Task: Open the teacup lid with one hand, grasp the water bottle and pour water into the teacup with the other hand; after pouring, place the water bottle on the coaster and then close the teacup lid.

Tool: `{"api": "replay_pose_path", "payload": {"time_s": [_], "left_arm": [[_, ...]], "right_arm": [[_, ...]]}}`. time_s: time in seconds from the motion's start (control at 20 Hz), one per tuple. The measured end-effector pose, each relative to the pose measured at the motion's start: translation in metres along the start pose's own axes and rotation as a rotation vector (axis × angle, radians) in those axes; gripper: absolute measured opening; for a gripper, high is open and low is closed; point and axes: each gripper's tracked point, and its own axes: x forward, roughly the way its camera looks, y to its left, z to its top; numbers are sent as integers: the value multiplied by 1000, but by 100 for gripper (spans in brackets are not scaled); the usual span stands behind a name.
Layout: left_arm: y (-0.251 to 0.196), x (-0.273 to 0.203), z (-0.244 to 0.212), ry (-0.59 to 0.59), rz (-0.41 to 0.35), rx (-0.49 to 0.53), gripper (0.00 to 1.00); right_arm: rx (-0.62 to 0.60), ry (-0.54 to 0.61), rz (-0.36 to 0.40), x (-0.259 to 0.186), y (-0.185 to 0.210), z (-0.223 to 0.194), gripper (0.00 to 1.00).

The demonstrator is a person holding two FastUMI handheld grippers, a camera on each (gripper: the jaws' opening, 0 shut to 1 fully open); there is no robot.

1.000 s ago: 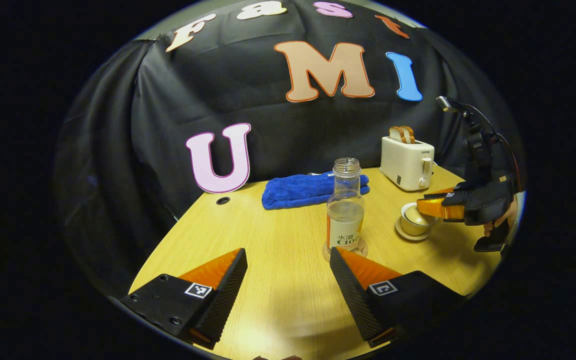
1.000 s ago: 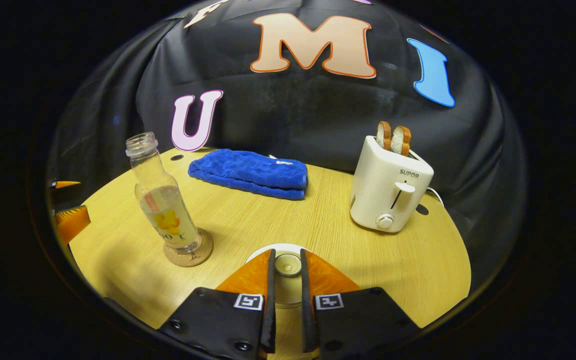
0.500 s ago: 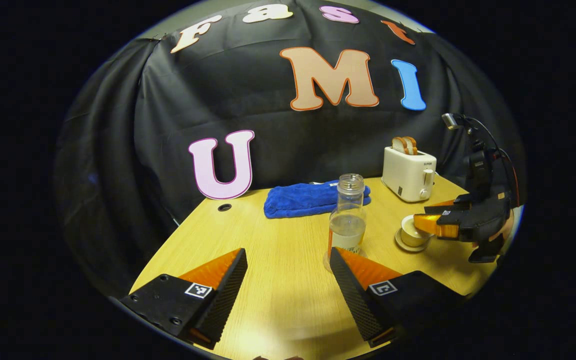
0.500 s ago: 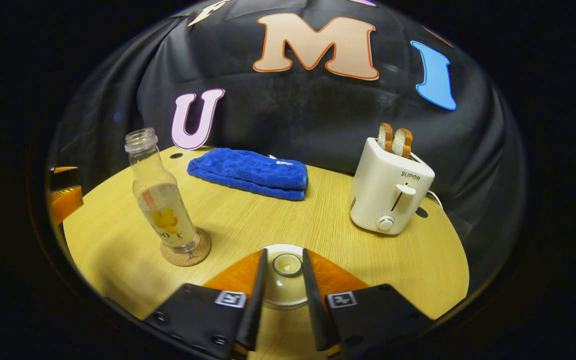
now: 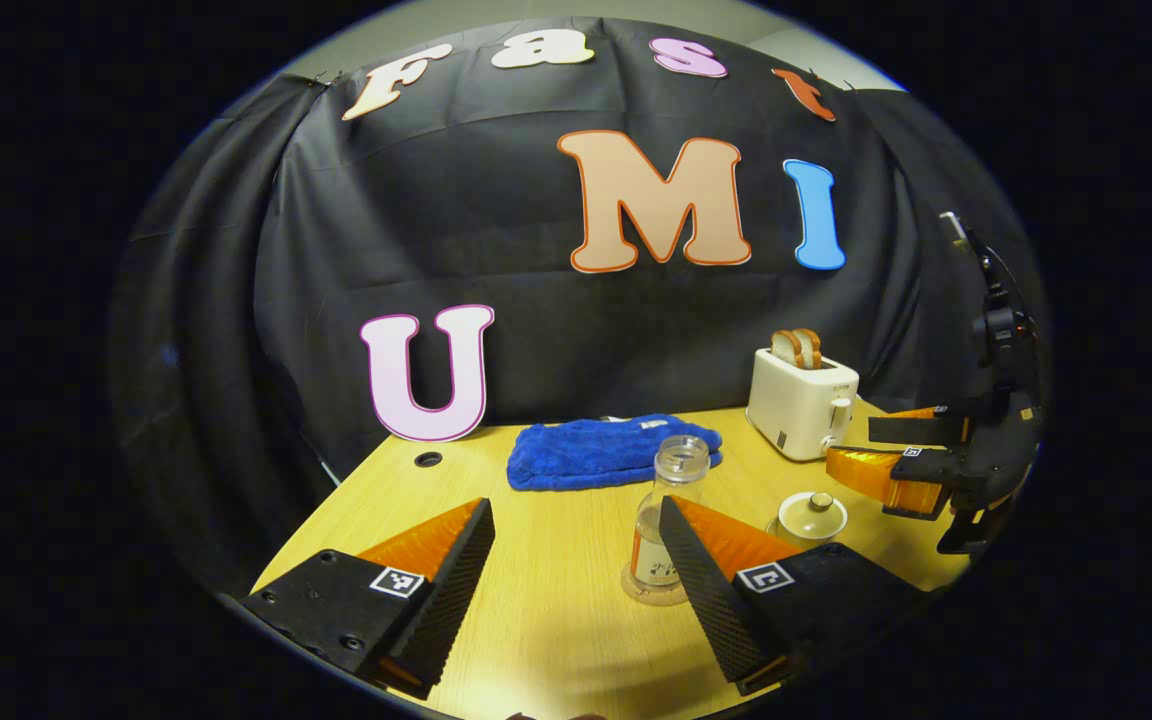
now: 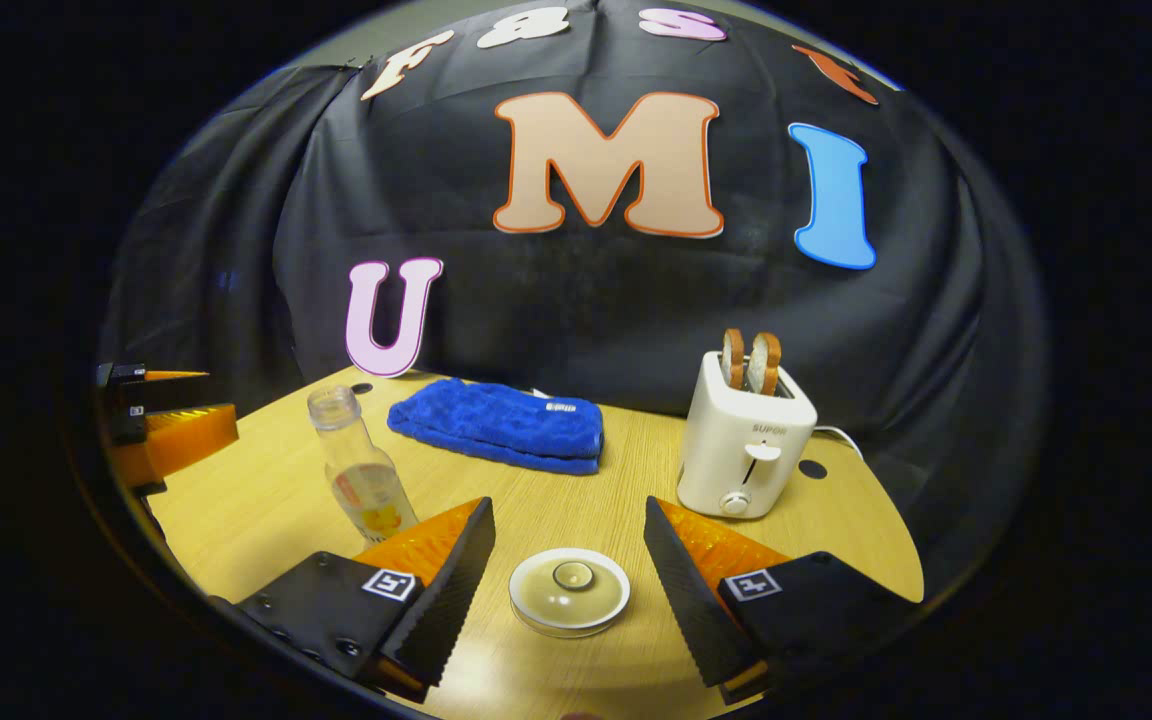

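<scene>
The water bottle (image 5: 664, 520) label is partly hidden by the spread left gripper (image 5: 576, 560); the right gripper (image 6: 564, 570) is spread above the lidded teacup (image 6: 569, 592).

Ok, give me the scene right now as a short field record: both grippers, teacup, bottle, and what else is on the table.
left gripper: open, holding nothing
right gripper: open, holding nothing, teacup between its fingers
cream ceramic teacup: lid on, standing on its saucer
clear glass water bottle: uncapped, upright on round cork coaster
folded blue towel: at the back of the table
white toaster: two bread slices in its slots
light wooden table: carries all of these
</scene>
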Motion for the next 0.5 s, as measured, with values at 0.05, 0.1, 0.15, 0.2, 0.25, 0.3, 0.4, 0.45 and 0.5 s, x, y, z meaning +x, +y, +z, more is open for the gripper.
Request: {"api": "replay_pose_path", "payload": {"time_s": [0.05,0.1,0.15,0.2,0.25,0.3,0.4,0.45,0.5], "left_arm": [[-2,2,6,-12,-5,-3,97],[-3,3,12,-25,-10,-7,96],[-4,3,18,-40,-11,-11,96],[-6,4,25,-57,-14,-17,97],[-7,3,31,-71,-9,-19,96],[-4,3,36,-82,4,-19,96],[-2,3,45,-107,26,-22,97],[-3,2,48,-115,31,-24,96],[-3,2,50,-122,36,-27,96]], "right_arm": [[10,-22,-6,-5,-1,10,92],[19,-46,-14,-12,-3,20,92],[17,-69,-31,-17,-7,29,92],[14,-108,-54,-23,-15,40,92],[14,-137,-72,-29,-20,50,92],[19,-159,-85,-36,-24,56,92],[42,-179,-97,-50,-29,64,99],[52,-186,-105,-56,-31,66,95],[60,-189,-115,-61,-35,64,95]]}}
